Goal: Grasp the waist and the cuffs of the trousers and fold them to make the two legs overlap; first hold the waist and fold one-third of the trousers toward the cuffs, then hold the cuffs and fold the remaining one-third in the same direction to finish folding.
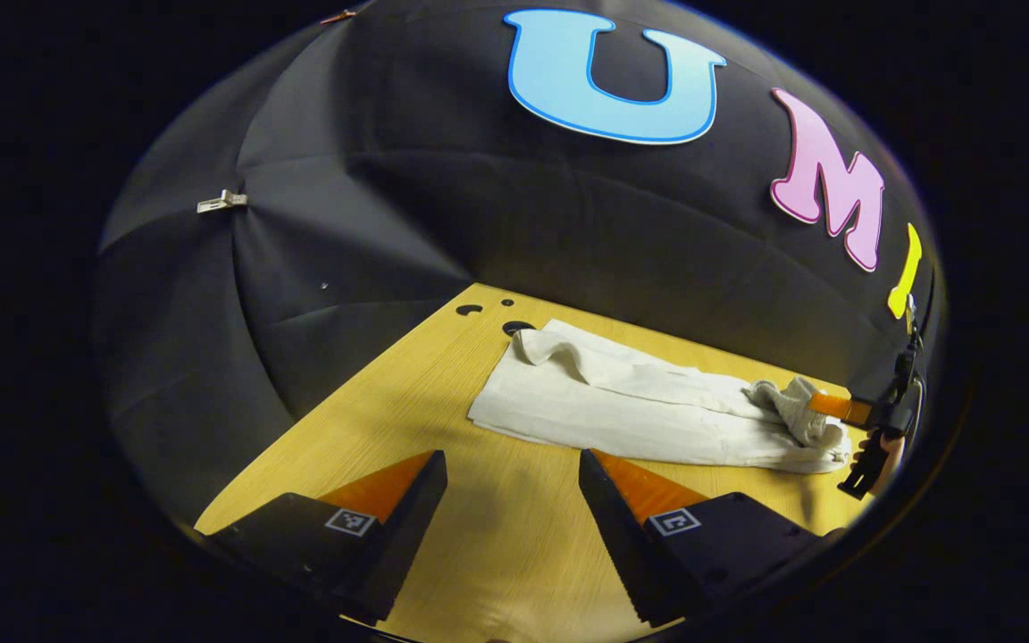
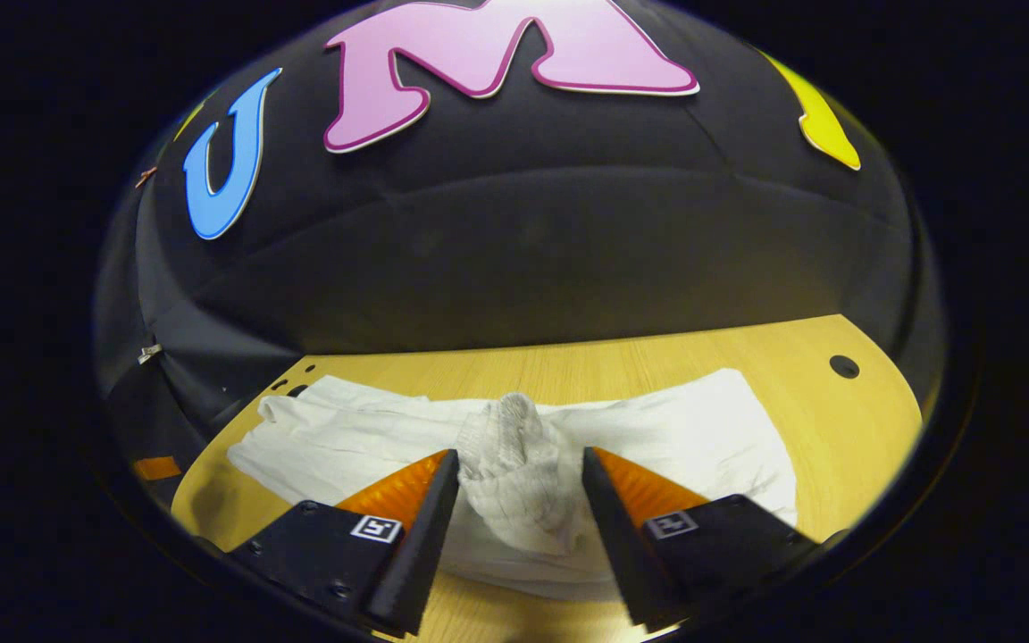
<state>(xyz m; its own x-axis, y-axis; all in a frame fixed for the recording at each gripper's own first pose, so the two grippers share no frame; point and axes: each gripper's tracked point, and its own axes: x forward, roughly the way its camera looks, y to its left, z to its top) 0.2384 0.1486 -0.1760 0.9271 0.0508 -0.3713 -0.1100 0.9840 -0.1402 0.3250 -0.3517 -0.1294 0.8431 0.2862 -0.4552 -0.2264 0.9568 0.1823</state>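
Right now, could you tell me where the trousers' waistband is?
The ribbed waistband is bunched between the right gripper fingers, at the near edge of the trousers on the table.

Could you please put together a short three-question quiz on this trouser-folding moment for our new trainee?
1. True or false: the left gripper holds the white trousers.
2. What lies between the right gripper's open fingers? A) the bunched ribbed waistband B) a cuff C) bare table
3. Fill in: the trousers lie on a ____ table.

Key
1. False: it is open over bare wood, short of the cloth.
2. A: the ribbed waistband sits in the gap; the fingers do not look closed on it.
3. Wooden.
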